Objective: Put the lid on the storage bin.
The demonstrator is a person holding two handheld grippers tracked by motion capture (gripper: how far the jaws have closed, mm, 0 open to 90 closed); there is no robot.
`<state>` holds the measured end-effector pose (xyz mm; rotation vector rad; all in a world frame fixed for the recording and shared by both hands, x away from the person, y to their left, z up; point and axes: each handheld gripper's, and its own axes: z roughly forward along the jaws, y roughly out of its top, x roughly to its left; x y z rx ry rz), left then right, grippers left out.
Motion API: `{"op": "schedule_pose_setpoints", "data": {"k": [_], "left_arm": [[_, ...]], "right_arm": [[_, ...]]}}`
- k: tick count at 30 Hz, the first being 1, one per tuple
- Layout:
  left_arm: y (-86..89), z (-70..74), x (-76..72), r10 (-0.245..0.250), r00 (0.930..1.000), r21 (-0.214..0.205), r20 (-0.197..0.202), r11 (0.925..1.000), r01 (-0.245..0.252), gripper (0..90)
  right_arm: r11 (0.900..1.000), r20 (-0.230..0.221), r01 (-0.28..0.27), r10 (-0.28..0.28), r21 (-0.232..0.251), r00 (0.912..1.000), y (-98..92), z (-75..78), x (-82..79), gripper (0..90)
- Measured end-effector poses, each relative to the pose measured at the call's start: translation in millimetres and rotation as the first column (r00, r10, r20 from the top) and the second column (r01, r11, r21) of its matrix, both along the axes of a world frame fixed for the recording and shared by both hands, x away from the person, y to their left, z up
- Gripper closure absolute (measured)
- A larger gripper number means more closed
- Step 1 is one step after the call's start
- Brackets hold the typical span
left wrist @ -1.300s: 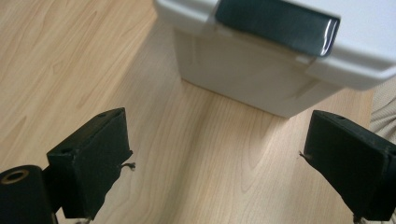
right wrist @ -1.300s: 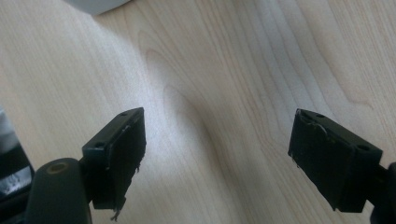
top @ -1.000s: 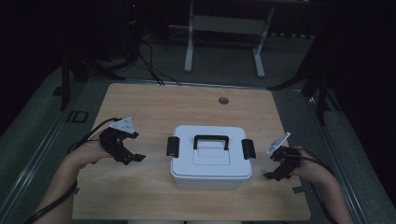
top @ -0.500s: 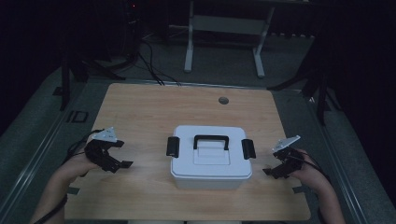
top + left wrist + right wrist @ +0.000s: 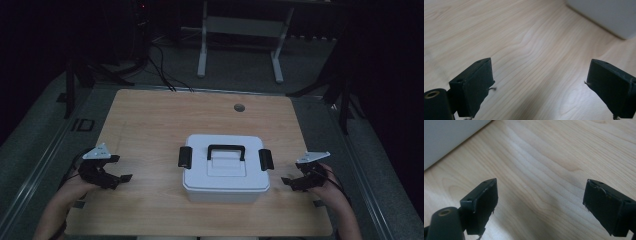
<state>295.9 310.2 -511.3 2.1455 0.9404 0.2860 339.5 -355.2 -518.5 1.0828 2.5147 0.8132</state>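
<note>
- While both hands rest low, high view: white plastic lidded box with black handle and side latches (image 5: 226, 167) sits between left gripper (image 5: 121, 178) and right gripper (image 5: 286, 181), touching neither.
- Left gripper view: jaws released, nothing between; light wooden table (image 5: 529, 50) beneath, box corner ahead to the right.
- Right gripper view: jaws just opened wide, empty; box ahead to the left.

Dim light covers the high view, the room beyond the surface (image 5: 150, 120) sinking into near black and the picture soft and grainy. Both gripper views are far brighter, the wood grain evenly lit and sharp, with a faint sheen in places. The close black fingers (image 5: 474, 85) sit slightly blurred and cast soft shadows.
</note>
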Motion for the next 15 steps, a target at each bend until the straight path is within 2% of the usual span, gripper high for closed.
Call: {"op": "schedule_pose_setpoints", "data": {"k": [3, 8, 12, 15], "left_arm": [[5.0, -6.8, -3.5, 0.043, 0.999, -0.006, 0.012, 0.9991, -0.043, 7.1], [10.2, -13.4, -9.6, 0.1, 0.9944, -0.007, 0.036, 0.995, -0.099, 7.1], [11.2, -17.3, -15.7, 0.131, 0.9899, -0.034, 0.053, 0.991, -0.13, 7.1], [10.7, -18.6, -19.4, 0.152, 0.986, -0.031, 0.07, 0.9882, -0.15, 7.1]], "right_arm": [[0.9994, 0.03, 0.021, -0.021, 0.026, 0.9993, -1.4, -4.9, -1.9, 12.2], [0.997, 0.036, 0.044, -0.047, 0.063, 0.9983, -1.2, -11.8, -5.4, 12.1], [0.9926, 0.075, 0.078, -0.085, 0.093, 0.9935, -2.2, -14.5, -8.5, 12.1], [0.9893, 0.096, 0.094, -0.105, 0.112, 0.9898, -2.4, -15.1, -9.4, 12.1]]}}
